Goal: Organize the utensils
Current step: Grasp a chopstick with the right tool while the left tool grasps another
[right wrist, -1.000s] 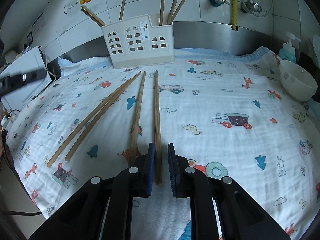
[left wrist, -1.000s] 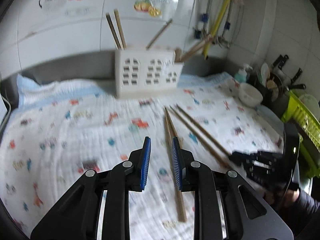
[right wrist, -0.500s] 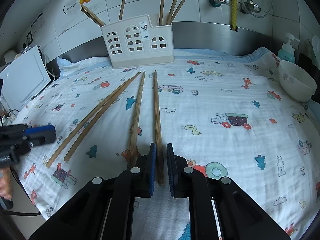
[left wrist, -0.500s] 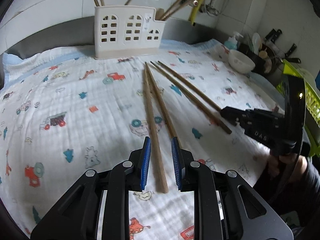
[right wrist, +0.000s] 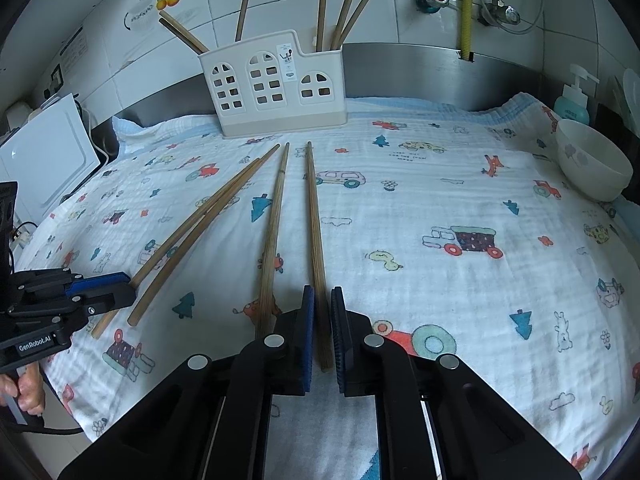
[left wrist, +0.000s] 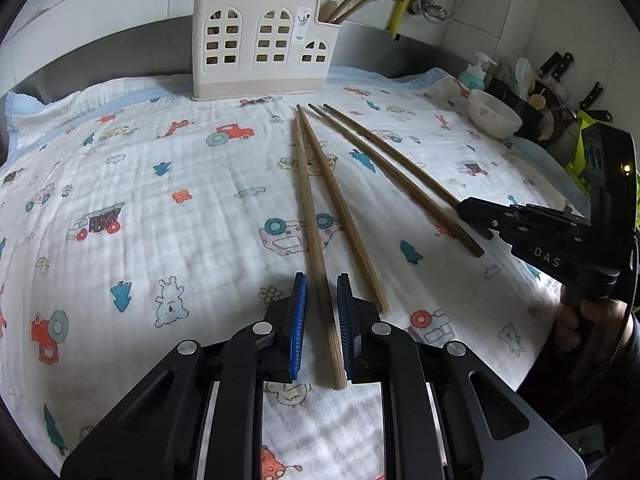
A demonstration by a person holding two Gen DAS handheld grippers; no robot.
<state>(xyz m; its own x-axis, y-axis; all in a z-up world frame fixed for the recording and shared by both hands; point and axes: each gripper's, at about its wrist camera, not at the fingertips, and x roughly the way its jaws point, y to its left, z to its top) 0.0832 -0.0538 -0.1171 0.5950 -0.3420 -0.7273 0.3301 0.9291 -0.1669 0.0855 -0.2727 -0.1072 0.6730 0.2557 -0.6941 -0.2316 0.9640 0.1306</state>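
The right tool (left wrist: 472, 210), seen from the left wrist view, carries white letters "DAS". The left tool (right wrist: 116, 286) carries a label "GenRobot.AI".

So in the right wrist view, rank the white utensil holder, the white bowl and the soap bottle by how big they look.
1. White utensil holder
2. White bowl
3. Soap bottle, partly cut off by the bowl and the lens edge

Two fisheye views, mounted behind each gripper's fingers (left wrist: 298, 320), tilted down, close over the cloth-covered counter (right wrist: 440, 200). Both facing the white holder (left wrist: 260, 44) at the tiled wall. Shared: holder, chopsticks (right wrist: 316, 240), bowl (right wrist: 592, 168), each other's gripper.
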